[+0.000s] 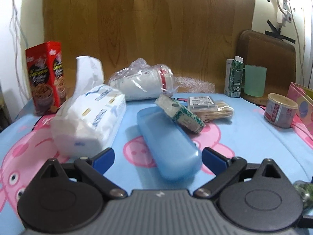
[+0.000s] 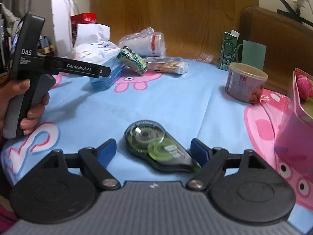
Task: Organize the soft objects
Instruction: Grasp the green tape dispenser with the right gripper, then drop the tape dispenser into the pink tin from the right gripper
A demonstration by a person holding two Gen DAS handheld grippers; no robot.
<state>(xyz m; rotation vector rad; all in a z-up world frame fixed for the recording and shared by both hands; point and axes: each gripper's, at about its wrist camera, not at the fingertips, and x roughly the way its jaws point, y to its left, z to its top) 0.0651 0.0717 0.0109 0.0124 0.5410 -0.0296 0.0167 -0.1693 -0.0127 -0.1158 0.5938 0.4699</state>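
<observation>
In the left wrist view my left gripper (image 1: 158, 156) stands open low over the cartoon-printed cloth (image 1: 244, 137). The near end of a blue plastic case (image 1: 168, 143) lies between its pads, close to the right one, and is not gripped. A white tissue pack (image 1: 88, 117) lies to the left, a plastic bag of white goods (image 1: 140, 82) behind, and a green-and-white sponge (image 1: 180, 113) leans on the case. My right gripper (image 2: 153, 150) is open with a green correction-tape dispenser (image 2: 156, 146) lying loose between its pads. The left gripper (image 2: 103, 70), in a hand (image 2: 29, 105), points at the case.
A red snack box (image 1: 47, 74) stands at the far left. A packet of cotton swabs (image 1: 213, 107), a green carton (image 1: 234, 76), a green mug (image 1: 254, 80) and a tin (image 2: 246, 82) sit to the right. A pink box (image 2: 293, 127) holding a pink fluffy item stands at the right edge. A wooden board backs the table.
</observation>
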